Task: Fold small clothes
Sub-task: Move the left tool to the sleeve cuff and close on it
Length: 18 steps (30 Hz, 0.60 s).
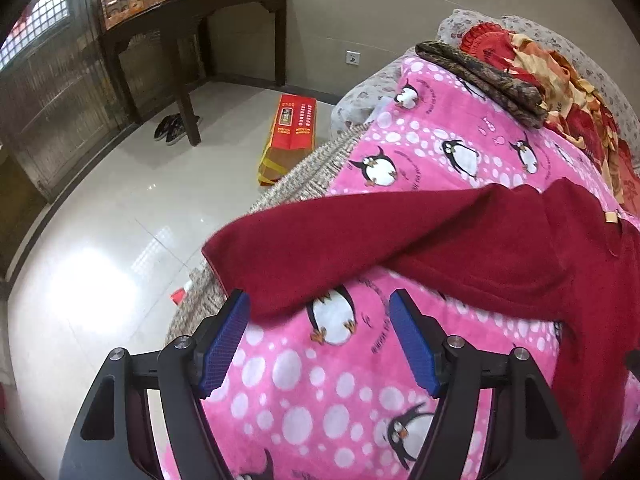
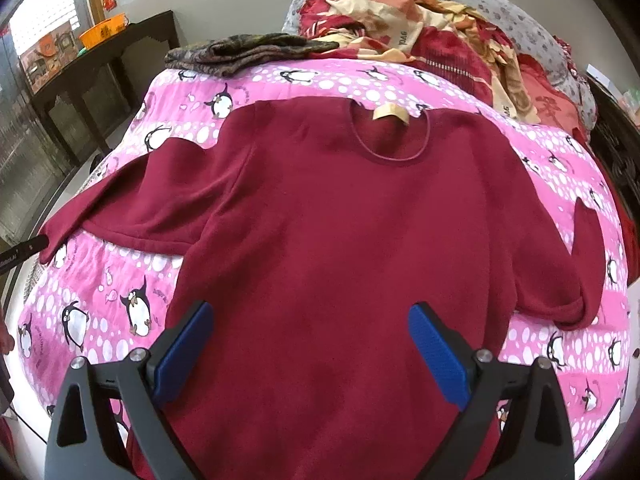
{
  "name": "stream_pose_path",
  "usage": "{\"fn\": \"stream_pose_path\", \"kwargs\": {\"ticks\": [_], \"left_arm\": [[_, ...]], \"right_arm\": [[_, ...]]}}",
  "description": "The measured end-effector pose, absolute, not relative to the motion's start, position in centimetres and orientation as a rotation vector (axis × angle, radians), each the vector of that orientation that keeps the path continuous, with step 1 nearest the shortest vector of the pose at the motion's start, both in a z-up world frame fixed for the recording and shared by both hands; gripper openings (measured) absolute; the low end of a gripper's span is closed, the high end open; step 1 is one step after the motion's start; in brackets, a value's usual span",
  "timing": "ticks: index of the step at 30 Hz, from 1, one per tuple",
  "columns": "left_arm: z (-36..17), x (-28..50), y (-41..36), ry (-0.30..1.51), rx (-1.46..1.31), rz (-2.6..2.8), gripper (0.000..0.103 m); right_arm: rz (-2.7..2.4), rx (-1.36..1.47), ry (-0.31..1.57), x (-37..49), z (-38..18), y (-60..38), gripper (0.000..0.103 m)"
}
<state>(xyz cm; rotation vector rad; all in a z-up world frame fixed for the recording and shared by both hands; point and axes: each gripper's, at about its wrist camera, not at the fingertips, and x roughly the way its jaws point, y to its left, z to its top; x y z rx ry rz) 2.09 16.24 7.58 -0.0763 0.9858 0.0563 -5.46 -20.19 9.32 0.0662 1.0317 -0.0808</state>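
A dark red long-sleeved sweater (image 2: pixel 340 220) lies flat, front up, on a pink penguin blanket (image 2: pixel 100 300), its collar with a tan label (image 2: pixel 390 114) at the far side. Its left sleeve (image 1: pixel 320 248) stretches out toward the bed's left edge. My left gripper (image 1: pixel 320 300) is open, its blue pads just short of that sleeve's cuff end. My right gripper (image 2: pixel 310 312) is open above the sweater's lower body, empty. The right sleeve (image 2: pixel 584 264) is bent back on itself near the bed's right side.
A folded camouflage garment (image 2: pixel 244 54) and a heap of red and cream bedding (image 2: pixel 440 32) lie at the head of the bed. A dark wooden table (image 1: pixel 192 20), shoes (image 1: pixel 172 128) and a red box (image 1: pixel 292 128) are on the tiled floor to the left.
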Motion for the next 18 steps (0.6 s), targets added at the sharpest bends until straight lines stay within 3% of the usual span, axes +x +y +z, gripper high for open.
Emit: {"fn": "stream_pose_path", "kwargs": {"ticks": [18], "left_arm": [[4.7, 4.1, 16.6, 1.048, 0.003, 0.061, 0.053]], "right_arm": [[-0.045, 0.103, 1.054, -4.0, 8.4, -19.6, 0.100]]}}
